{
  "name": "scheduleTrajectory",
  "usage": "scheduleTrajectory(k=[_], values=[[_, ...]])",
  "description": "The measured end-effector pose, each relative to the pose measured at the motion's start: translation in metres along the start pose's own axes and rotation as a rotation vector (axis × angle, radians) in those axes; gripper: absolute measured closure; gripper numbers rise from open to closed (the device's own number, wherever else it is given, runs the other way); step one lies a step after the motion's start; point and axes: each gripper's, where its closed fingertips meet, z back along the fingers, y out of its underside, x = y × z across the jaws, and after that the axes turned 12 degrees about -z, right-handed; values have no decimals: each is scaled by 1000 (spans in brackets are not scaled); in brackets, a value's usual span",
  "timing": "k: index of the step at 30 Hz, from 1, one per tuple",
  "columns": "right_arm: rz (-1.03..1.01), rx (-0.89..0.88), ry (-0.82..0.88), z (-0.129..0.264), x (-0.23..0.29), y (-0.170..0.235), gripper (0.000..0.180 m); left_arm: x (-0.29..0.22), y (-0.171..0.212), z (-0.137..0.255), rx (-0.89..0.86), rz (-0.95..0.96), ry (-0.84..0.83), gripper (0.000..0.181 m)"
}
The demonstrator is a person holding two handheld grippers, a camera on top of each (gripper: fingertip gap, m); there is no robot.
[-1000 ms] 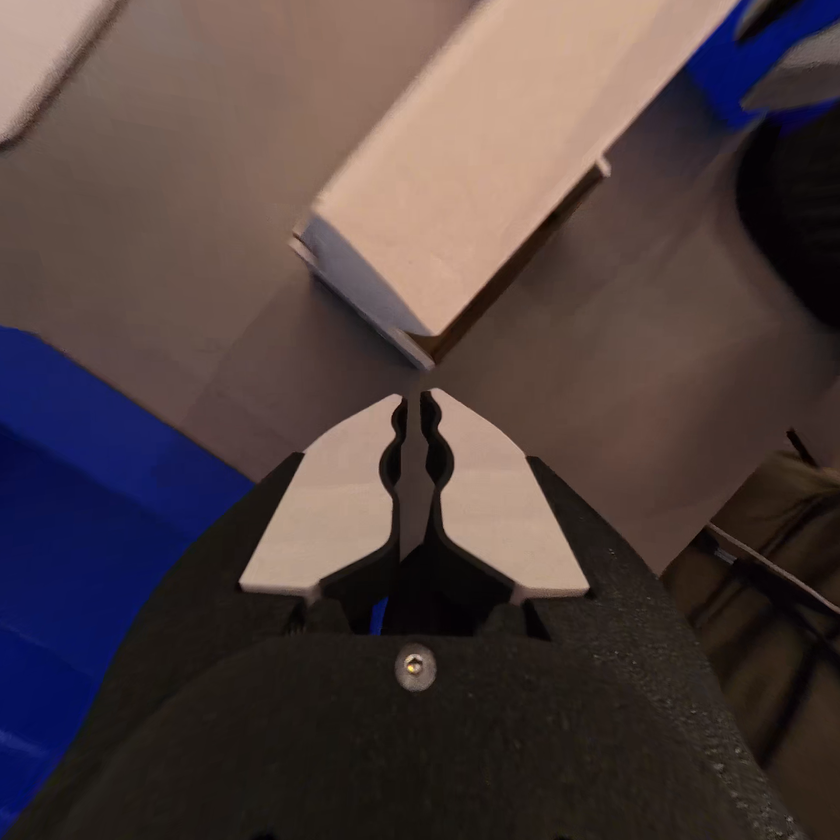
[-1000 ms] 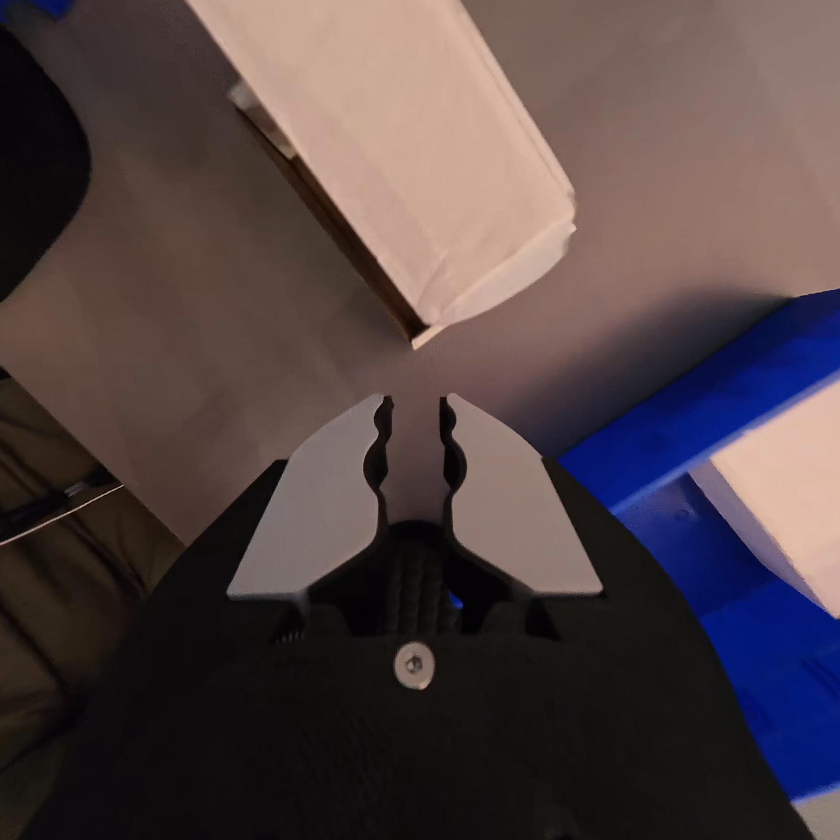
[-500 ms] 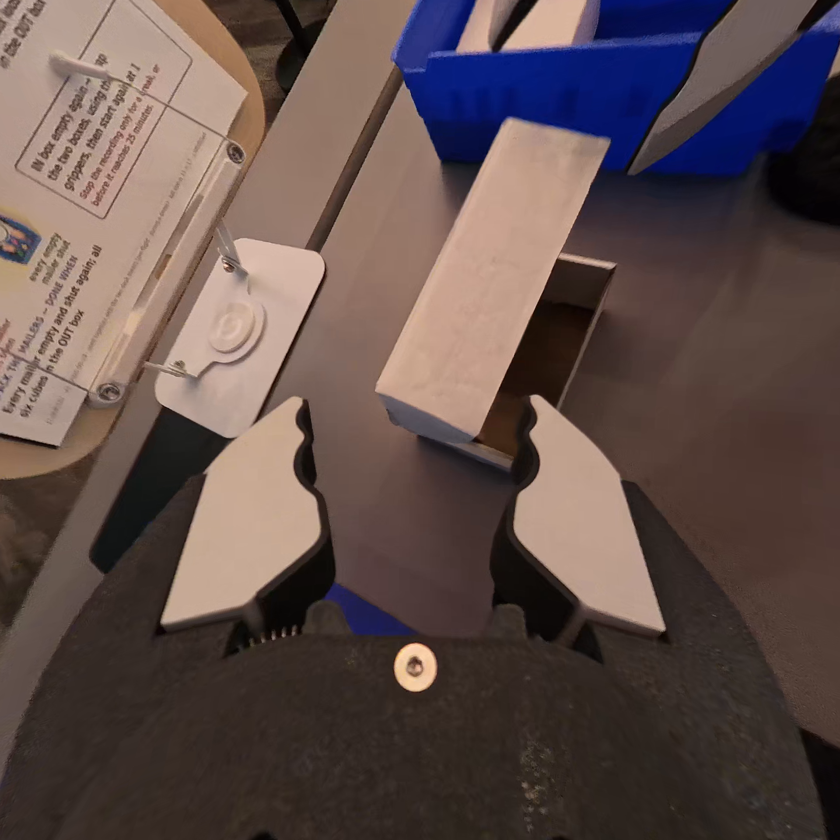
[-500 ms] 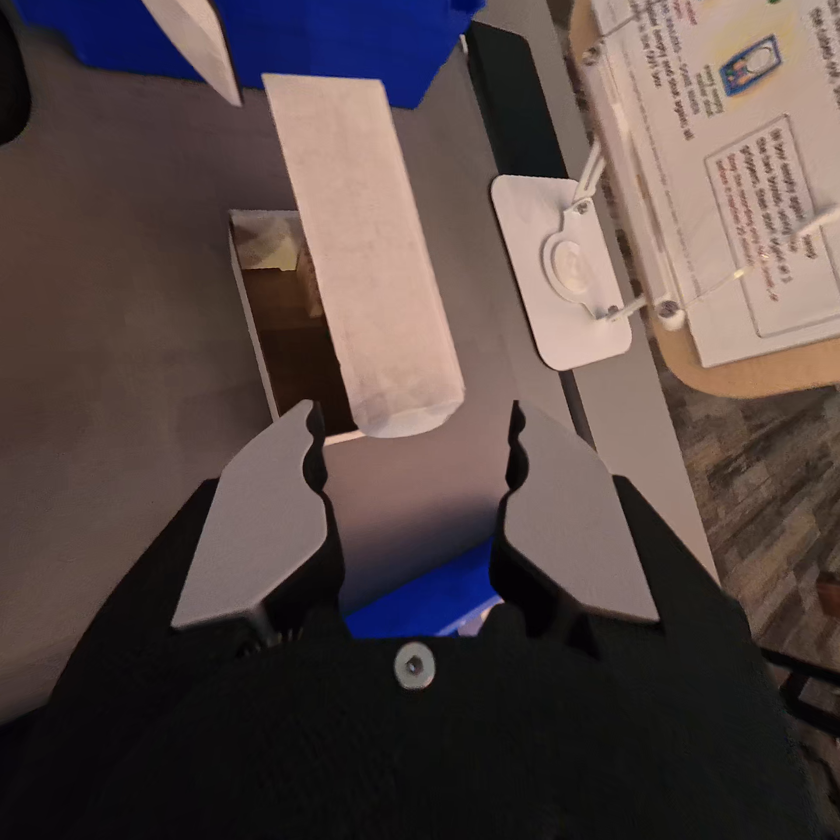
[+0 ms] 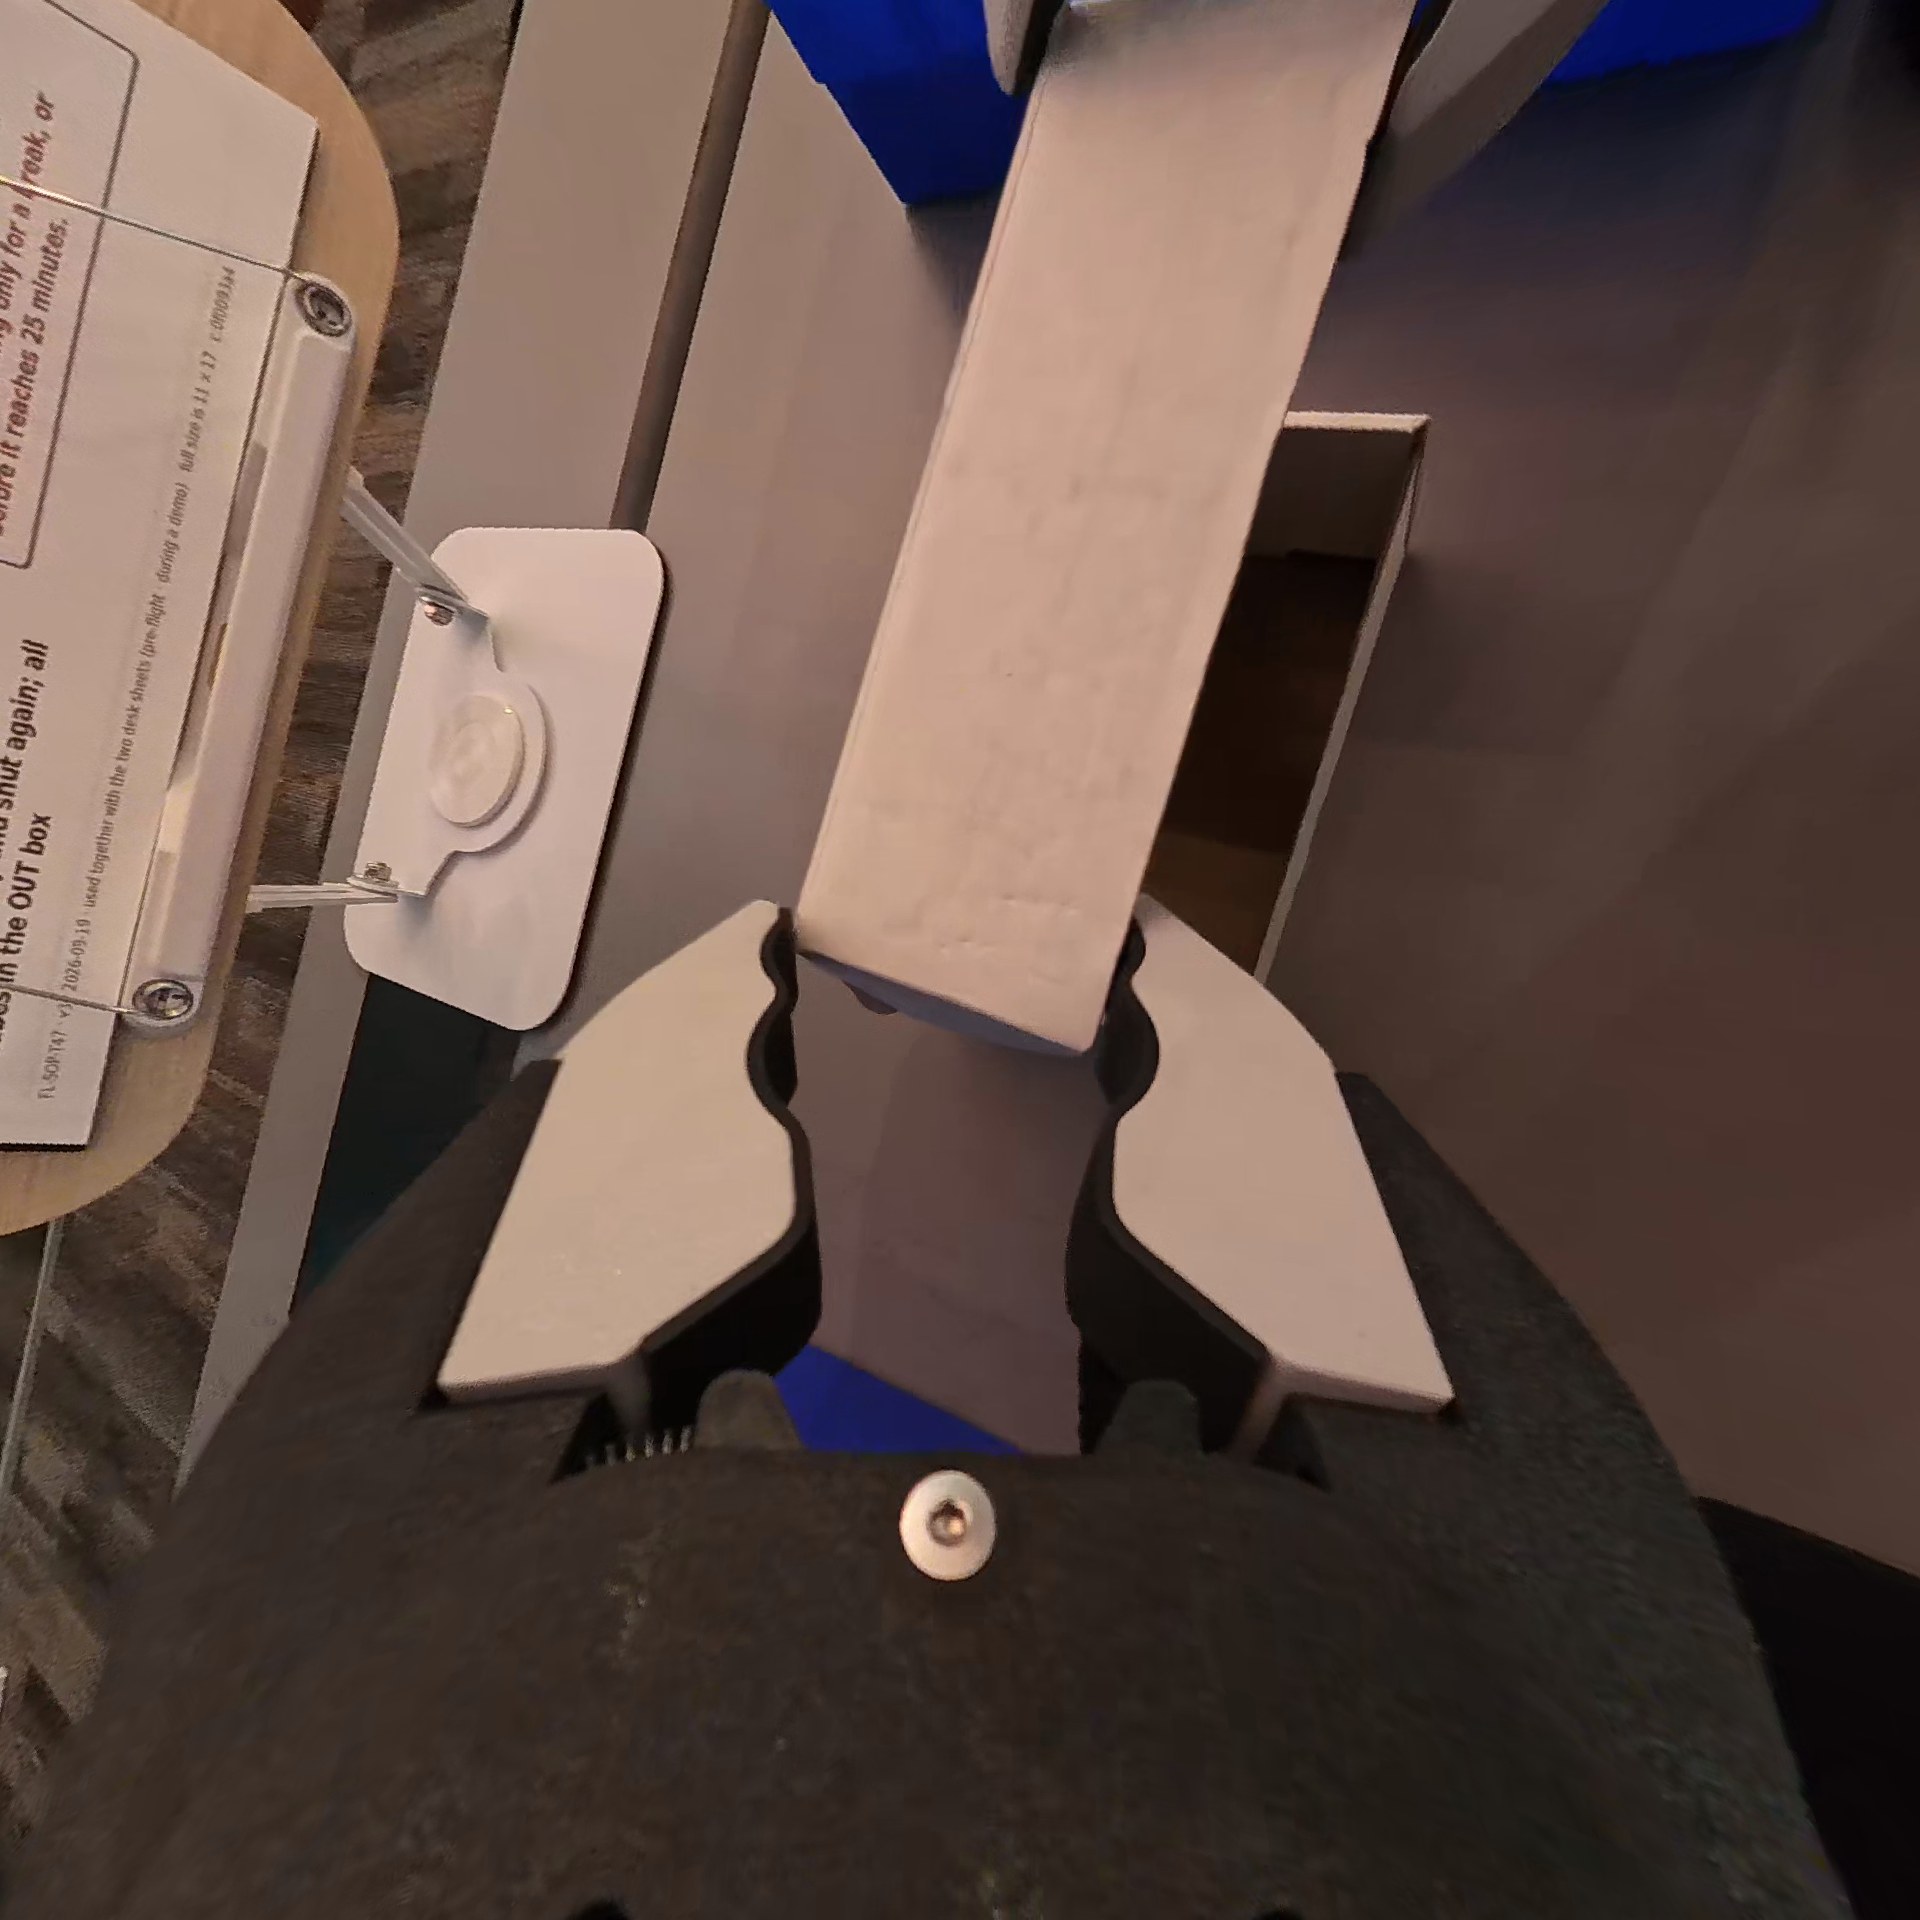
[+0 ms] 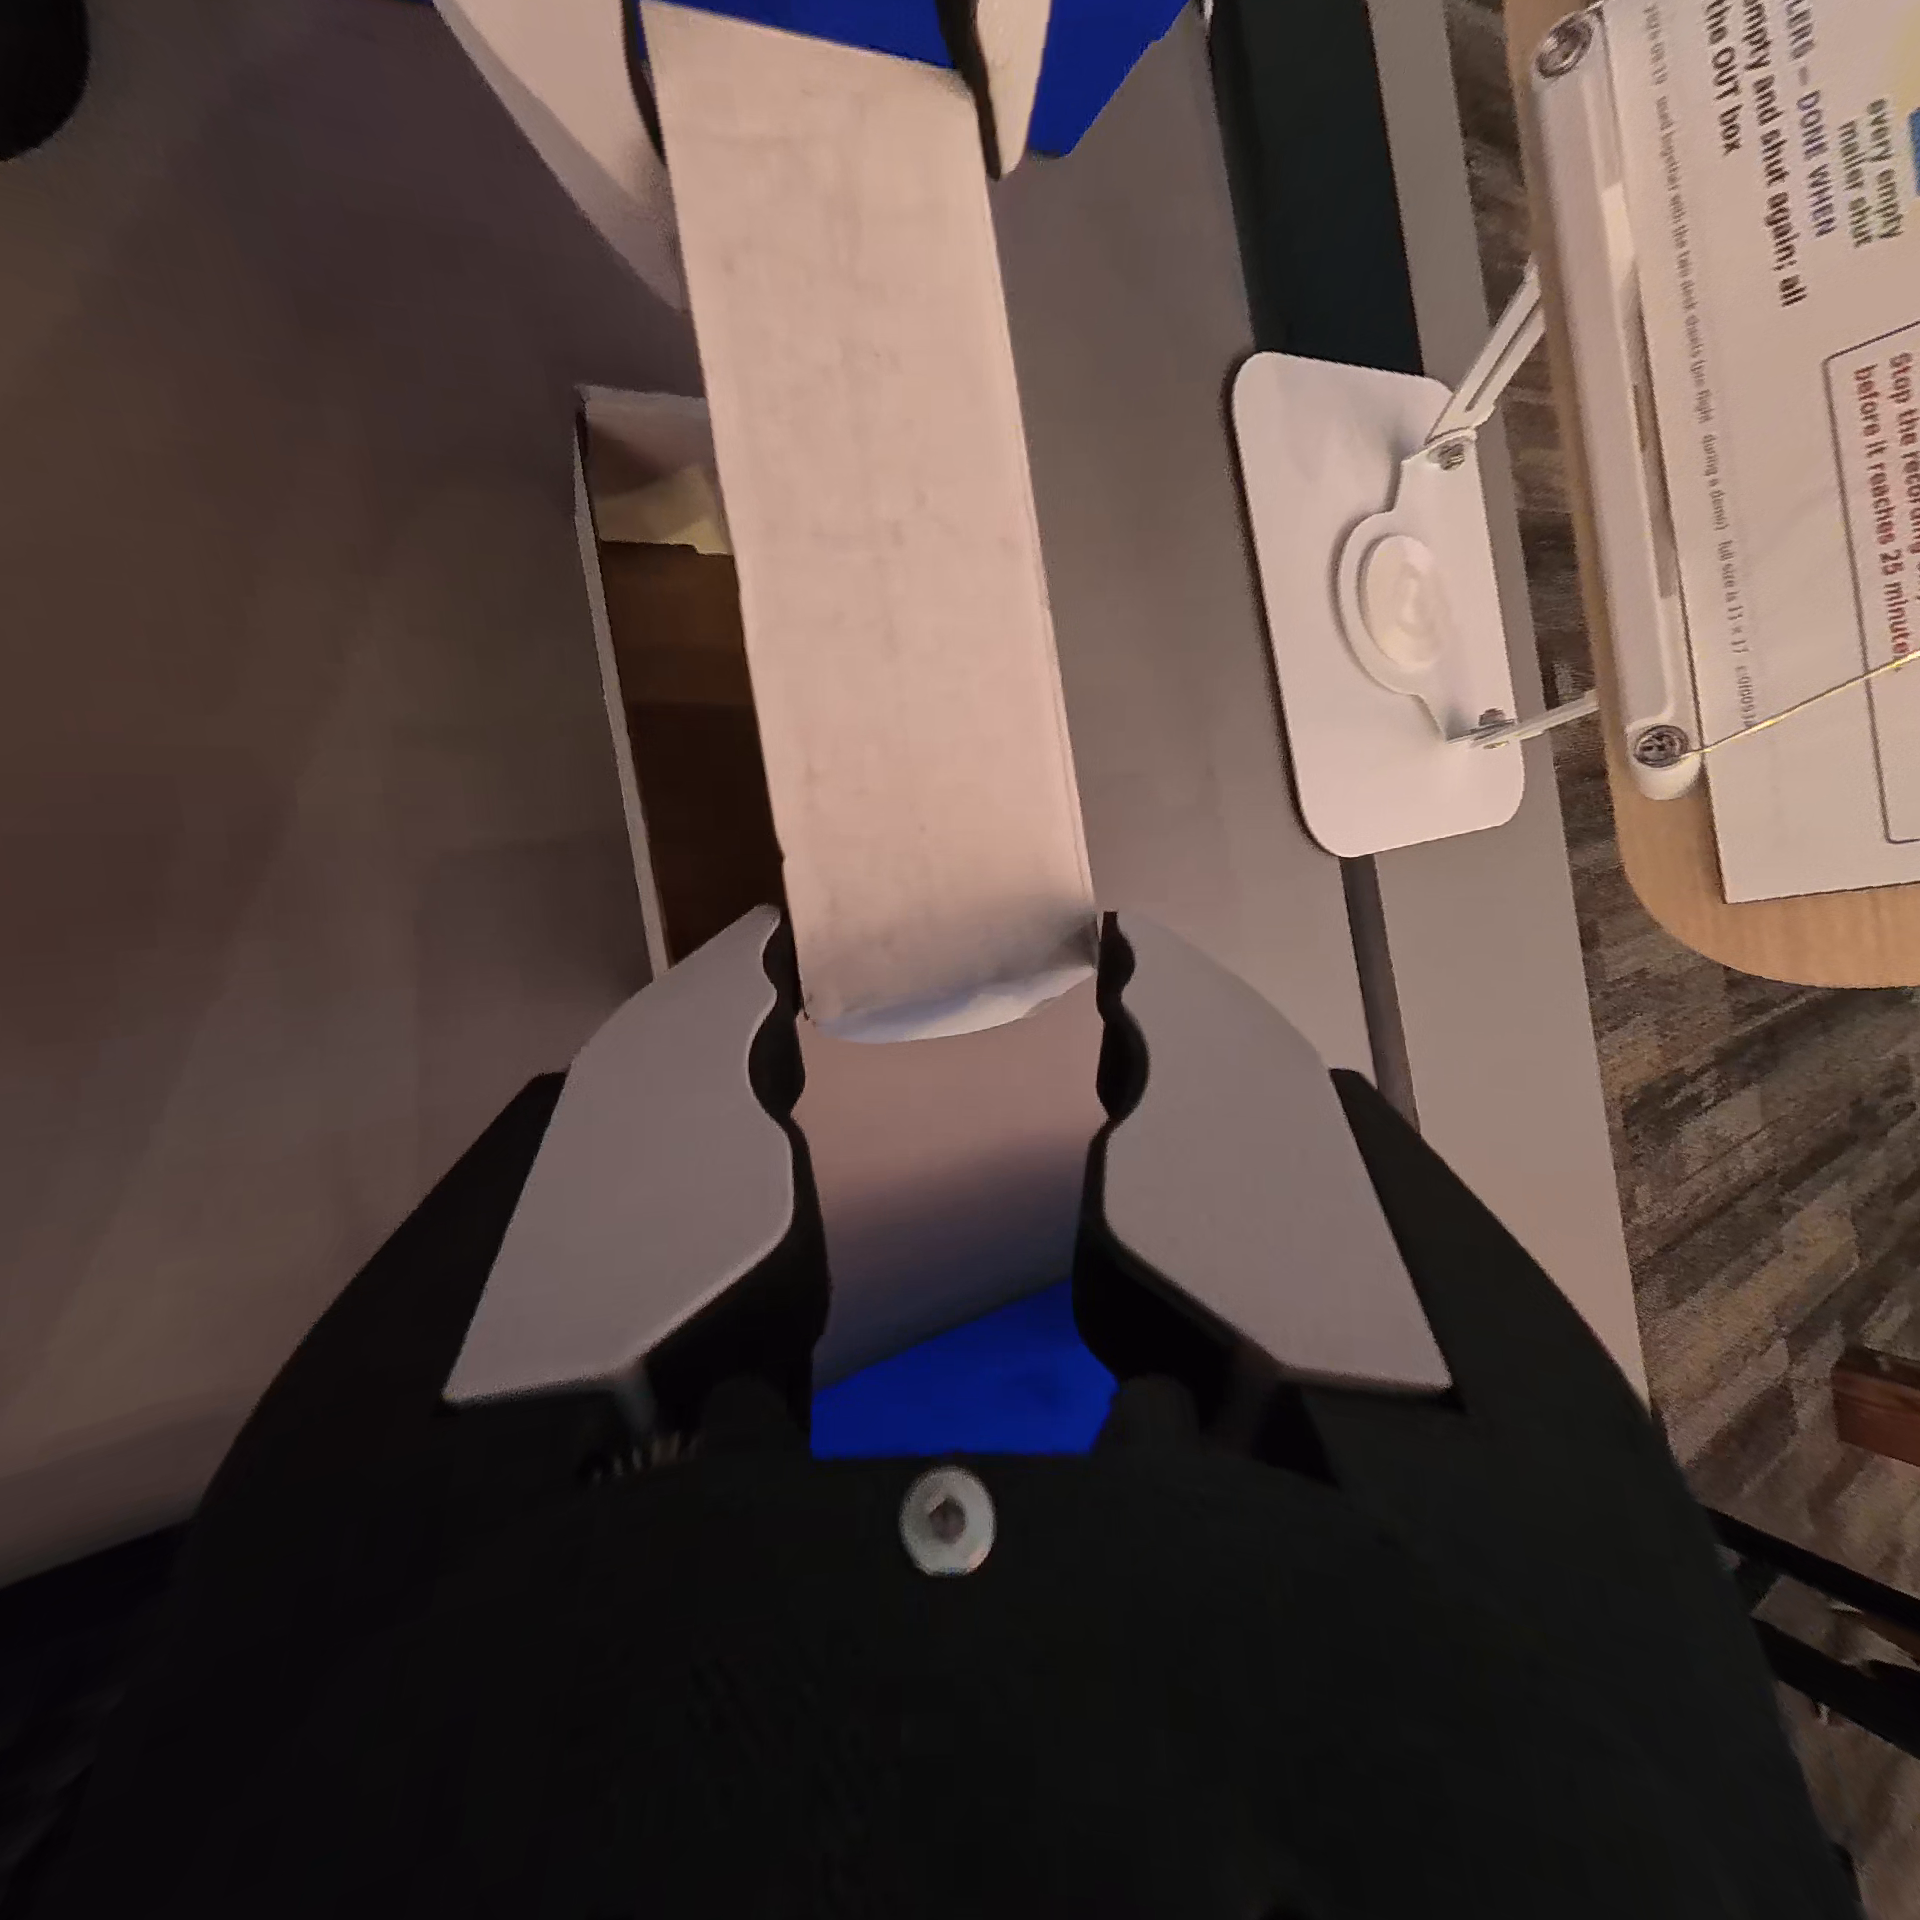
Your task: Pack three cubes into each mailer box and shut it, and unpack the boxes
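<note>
A white mailer box lies on the grey table with its lid (image 5: pixel 1091 520) raised over the open base (image 5: pixel 1392 623). The brown inside shows no cubes where the lid does not hide it. My left gripper (image 5: pixel 961 966) is shut on one short end of the lid, a fingertip against each side. My right gripper (image 6: pixel 940 966) is shut on the opposite end of the same lid (image 6: pixel 883 520), beside the base (image 6: pixel 623 675). Each gripper's fingers show at the top of the other's view: the right's (image 5: pixel 1455 83) and the left's (image 6: pixel 997 62).
A blue bin (image 5: pixel 914 104) stands past the box's far end, and blue also shows under my right gripper (image 6: pixel 956 1382). A white stand foot (image 5: pixel 509 769) (image 6: pixel 1371 603) sits at the table edge, holding a printed sheet on a wooden board (image 5: pixel 104 623) (image 6: pixel 1766 416). There is about 12 cm between the tips of the two grippers.
A second ago both grippers were nearly shut near the box's corners. They opened wide, swung in line with the lid, moved in and closed on its two ends.
</note>
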Motion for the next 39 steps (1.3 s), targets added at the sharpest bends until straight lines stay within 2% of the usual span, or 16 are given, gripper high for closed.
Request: scheduleTrajectory(k=[9, 15, 17, 19, 21, 26, 31, 34, 39], values=[[9, 140, -70, 0, 25, 12, 123, -27, 3, 3, 40, -9, 142, 123], [-11, 247, -176, -2, 51, 23, 123, -53, 10, 2, 90, -12, 283, 118], [-19, 285, -226, -3, 59, 28, 128, -63, 13, 0, 117, -12, 336, 117], [-29, 313, -276, -3, 68, 31, 140, -73, 17, -2, 147, 5, 398, 120], [-42, 337, -287, -6, 70, 34, 143, -78, 20, -5, 170, -1, 424, 121], [-45, 364, -293, -7, 72, 39, 140, -72, 21, -2, 173, 4, 391, 115], [-108, 276, -241, 11, 66, 31, 130, -63, 23, 21, 167, 99, 296, 110], [-219, 177, -115, 21, 58, 27, 127, -63, 16, 29, 120, 224, 172, 119], [-356, -26, 114, 5, 67, 41, 127, -84, 17, 15, 33, 424, -13, 115]])
